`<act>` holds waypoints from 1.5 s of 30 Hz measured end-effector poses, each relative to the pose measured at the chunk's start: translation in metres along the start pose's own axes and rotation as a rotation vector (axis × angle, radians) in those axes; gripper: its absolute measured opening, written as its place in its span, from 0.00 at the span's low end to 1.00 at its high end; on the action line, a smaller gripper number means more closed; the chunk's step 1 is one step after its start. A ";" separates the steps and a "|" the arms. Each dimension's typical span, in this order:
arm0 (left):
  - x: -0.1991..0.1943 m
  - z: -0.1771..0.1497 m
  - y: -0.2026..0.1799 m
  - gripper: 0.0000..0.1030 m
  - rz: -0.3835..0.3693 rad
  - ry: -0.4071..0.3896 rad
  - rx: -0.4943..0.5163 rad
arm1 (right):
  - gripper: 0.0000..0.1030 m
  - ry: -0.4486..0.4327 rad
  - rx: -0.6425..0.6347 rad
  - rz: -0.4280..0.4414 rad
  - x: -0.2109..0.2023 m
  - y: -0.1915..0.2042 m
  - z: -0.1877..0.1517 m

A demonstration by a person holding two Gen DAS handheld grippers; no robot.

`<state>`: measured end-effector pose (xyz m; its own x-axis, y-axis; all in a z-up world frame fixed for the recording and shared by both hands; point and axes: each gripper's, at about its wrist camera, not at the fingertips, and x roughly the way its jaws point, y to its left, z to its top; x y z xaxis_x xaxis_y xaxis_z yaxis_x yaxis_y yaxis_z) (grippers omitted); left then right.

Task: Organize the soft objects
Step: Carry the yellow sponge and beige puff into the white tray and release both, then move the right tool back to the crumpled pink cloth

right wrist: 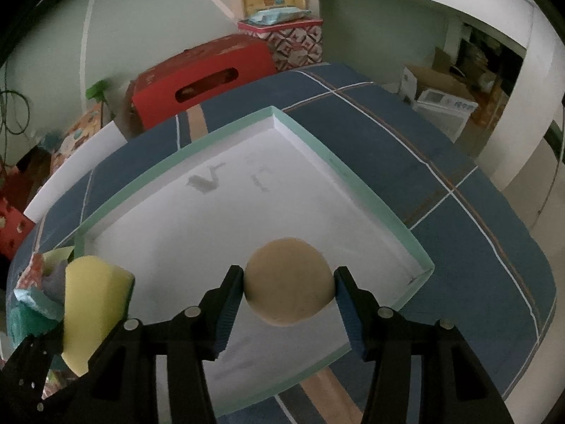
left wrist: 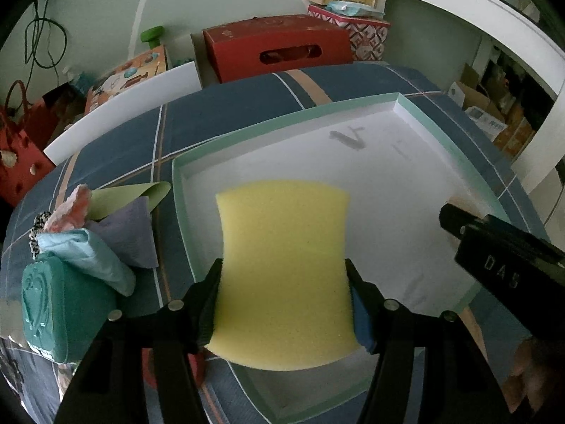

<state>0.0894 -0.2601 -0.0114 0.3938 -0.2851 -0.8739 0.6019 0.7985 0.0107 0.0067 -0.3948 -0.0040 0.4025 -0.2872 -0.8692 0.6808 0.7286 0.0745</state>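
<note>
My left gripper (left wrist: 283, 272) is shut on a yellow sponge (left wrist: 282, 226), its pads pinching the sponge's narrow waist. The sponge hangs over the near left part of a shallow white tray with a mint-green rim (left wrist: 282, 120). In the right wrist view my right gripper (right wrist: 289, 275) is shut on a tan round ball (right wrist: 287, 300), both pads against its sides, above the tray's (right wrist: 353, 176) near right part. The same sponge (right wrist: 91, 304) shows at lower left there. A black finger of the right gripper (left wrist: 494, 243) enters the left wrist view from the right.
Left of the tray lies a heap of soft things: a teal pouch (left wrist: 53, 311), a light blue cloth (left wrist: 88, 254), a purple cloth (left wrist: 130, 233) and a green sheet (left wrist: 134, 194). A blue plaid cloth (right wrist: 459, 247) covers the table. Behind it stand a red box (left wrist: 279, 49) and a white board (left wrist: 123, 113).
</note>
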 end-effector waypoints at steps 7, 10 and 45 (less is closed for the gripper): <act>-0.001 0.001 0.007 0.68 -0.018 0.002 -0.034 | 0.77 -0.013 0.003 -0.019 -0.005 -0.001 -0.001; -0.005 0.000 0.015 0.78 -0.042 0.007 -0.085 | 0.86 -0.017 -0.002 -0.014 -0.008 -0.002 -0.001; -0.130 -0.145 0.249 0.95 0.181 -0.167 -0.610 | 1.00 -0.103 -0.338 0.370 -0.098 0.152 -0.103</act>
<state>0.0873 0.0522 0.0345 0.5835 -0.1576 -0.7967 0.0336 0.9848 -0.1702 0.0076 -0.1922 0.0418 0.6488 -0.0189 -0.7607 0.2520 0.9486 0.1914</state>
